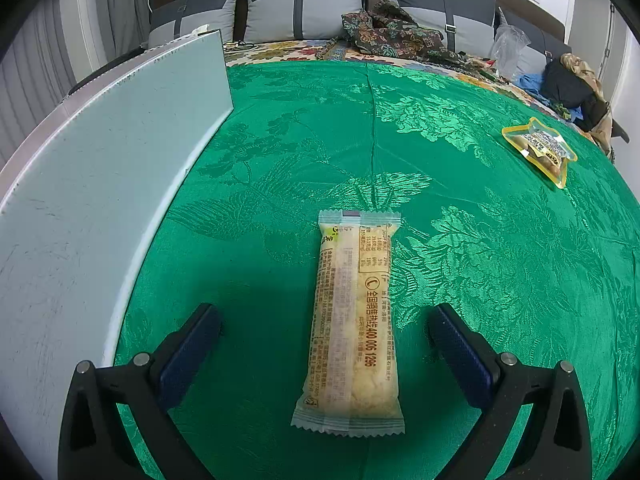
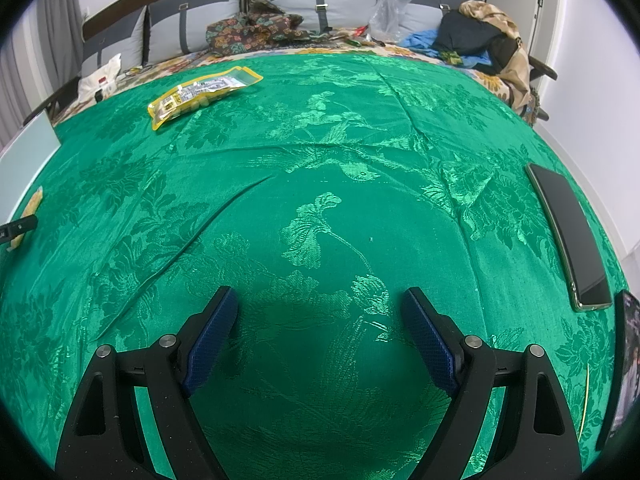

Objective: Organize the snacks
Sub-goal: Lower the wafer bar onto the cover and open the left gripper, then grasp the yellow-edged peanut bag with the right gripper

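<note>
Your left gripper [image 1: 324,320] is spread wide, its blue pads on either side of the long snack bar [image 1: 352,324] without touching it. The bar lies flat on the green tablecloth [image 1: 480,260], lengthwise between the fingers, just right of the pale board [image 1: 100,168]. Your right gripper [image 2: 320,308] is equally wide apart and holds nothing, hovering over bare cloth. The yellow snack pouch [image 2: 200,94] lies well beyond it, toward the cloth's far left edge; a dark phone [image 2: 568,232] rests at the cloth's right edge.
</note>
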Demonstrator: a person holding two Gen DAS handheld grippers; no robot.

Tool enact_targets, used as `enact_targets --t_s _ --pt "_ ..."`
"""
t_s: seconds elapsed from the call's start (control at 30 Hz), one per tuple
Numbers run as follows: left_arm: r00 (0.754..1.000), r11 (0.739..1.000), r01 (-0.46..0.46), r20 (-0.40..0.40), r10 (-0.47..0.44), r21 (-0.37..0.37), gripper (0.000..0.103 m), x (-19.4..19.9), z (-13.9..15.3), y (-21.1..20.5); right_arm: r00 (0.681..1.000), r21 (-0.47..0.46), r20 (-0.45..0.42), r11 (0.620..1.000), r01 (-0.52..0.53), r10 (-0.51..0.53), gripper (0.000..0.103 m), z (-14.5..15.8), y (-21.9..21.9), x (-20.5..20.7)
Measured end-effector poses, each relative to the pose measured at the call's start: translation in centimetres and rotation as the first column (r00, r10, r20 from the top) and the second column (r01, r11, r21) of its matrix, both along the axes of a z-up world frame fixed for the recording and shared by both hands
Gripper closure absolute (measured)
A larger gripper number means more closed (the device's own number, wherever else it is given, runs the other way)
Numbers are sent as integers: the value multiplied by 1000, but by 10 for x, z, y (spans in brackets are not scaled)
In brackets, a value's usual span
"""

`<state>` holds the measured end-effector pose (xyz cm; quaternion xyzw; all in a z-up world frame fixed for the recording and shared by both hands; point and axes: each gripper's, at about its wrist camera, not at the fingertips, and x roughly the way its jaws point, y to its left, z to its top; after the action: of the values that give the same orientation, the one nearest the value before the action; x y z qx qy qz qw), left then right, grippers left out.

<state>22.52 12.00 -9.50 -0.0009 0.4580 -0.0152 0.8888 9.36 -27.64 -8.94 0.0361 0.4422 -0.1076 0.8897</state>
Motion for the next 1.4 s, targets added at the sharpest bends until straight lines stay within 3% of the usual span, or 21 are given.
enact_targets --t_s 0.5,0.57,0.67,0.7,0.83,0.97,1.17,1.3,1.4 --pt "1000 1000 0 0 0 0 0 0 0 0 1000 5 0 1000 -3 3 15 0 0 1" --pt "1000 1000 0 0 0 0 0 0 0 0 998 14 -64 1000 -11 12 16 3 -1 12" --pt "1000 1000 0 0 0 0 0 0 0 -1 995 152 -88 987 55 -42 16 20 -7 50" --pt "1000 1000 0 0 0 0 0 0 0 -1 995 245 -66 966 88 -75 16 30 -8 71" --pt "1000 1000 0 0 0 1 0 0 0 -1 986 454 -54 875 165 -158 16 46 5 157" --pt "1000 1000 0 0 0 0 0 0 0 -1 963 515 -81 816 260 -256 17 43 26 232" --pt "1000 1000 -1 0 1 1 0 0 0 -1 934 489 -238 798 352 -267 13 6 59 303" --pt "1000 1000 0 0 0 1 0 0 0 -1 941 325 -225 891 316 -252 13 8 87 323" --pt "1000 1000 0 0 0 1 0 1 0 -2 956 53 -272 990 128 -109 13 0 119 337"
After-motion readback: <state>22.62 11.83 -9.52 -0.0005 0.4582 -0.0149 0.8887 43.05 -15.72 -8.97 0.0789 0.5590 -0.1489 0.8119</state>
